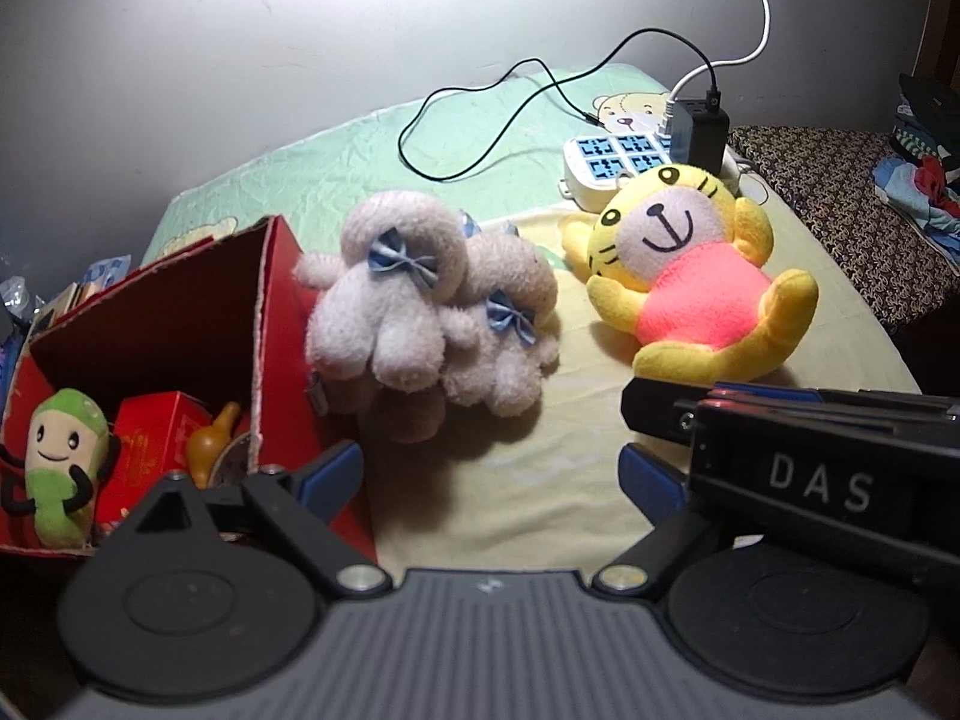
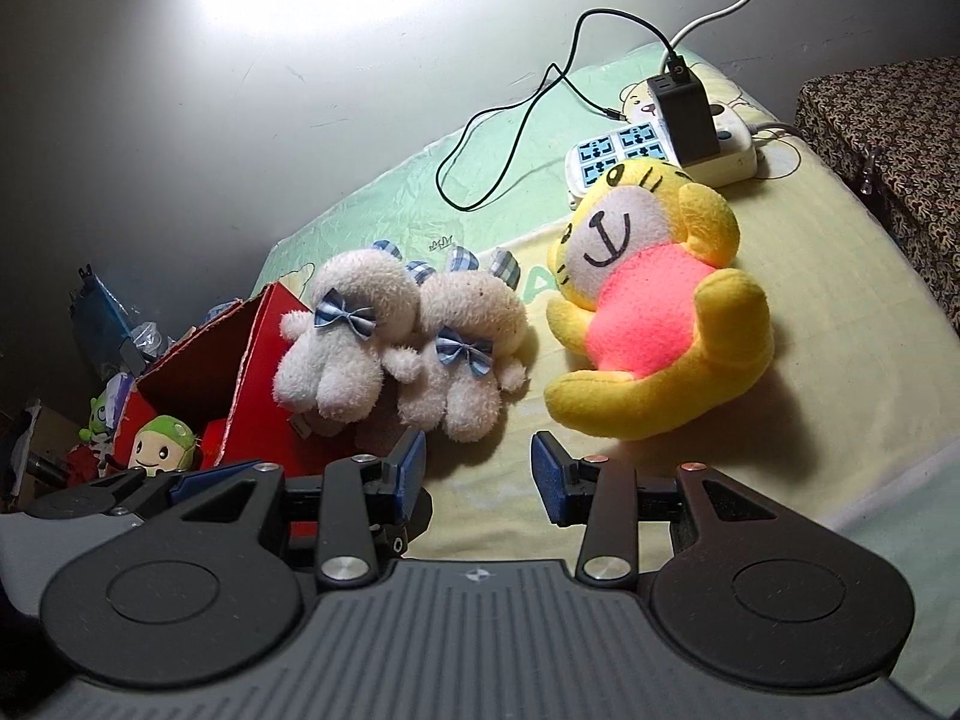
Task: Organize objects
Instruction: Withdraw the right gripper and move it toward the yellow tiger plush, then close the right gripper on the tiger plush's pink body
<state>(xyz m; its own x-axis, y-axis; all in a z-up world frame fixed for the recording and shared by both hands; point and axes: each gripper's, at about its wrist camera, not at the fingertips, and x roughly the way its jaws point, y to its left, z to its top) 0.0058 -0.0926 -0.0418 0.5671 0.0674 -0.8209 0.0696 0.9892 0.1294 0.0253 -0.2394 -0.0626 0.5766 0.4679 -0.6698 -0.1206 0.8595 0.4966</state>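
Note:
A pair of white plush bunnies (image 1: 432, 312) (image 2: 396, 354) with blue bows leans against the open red cardboard box (image 1: 180, 324) (image 2: 240, 360) on the bed. To their right a yellow plush tiger (image 1: 690, 276) (image 2: 654, 324) in a pink shirt lies on its back. Inside the box sit a green plush figure (image 1: 60, 468) (image 2: 162, 441), a small red carton (image 1: 156, 438) and an orange gourd-shaped toy (image 1: 210, 444). My left gripper (image 1: 492, 474) stands open just short of the bunnies. My right gripper (image 2: 480, 471) is open between bunnies and tiger. Neither holds anything.
A white power strip (image 1: 606, 168) (image 2: 660, 150) with a black charger (image 1: 702, 126) and a looping black cable (image 1: 480, 138) lies behind the tiger. A brown patterned surface (image 1: 840, 192) borders the bed on the right. Clutter lies left of the box (image 2: 108, 324).

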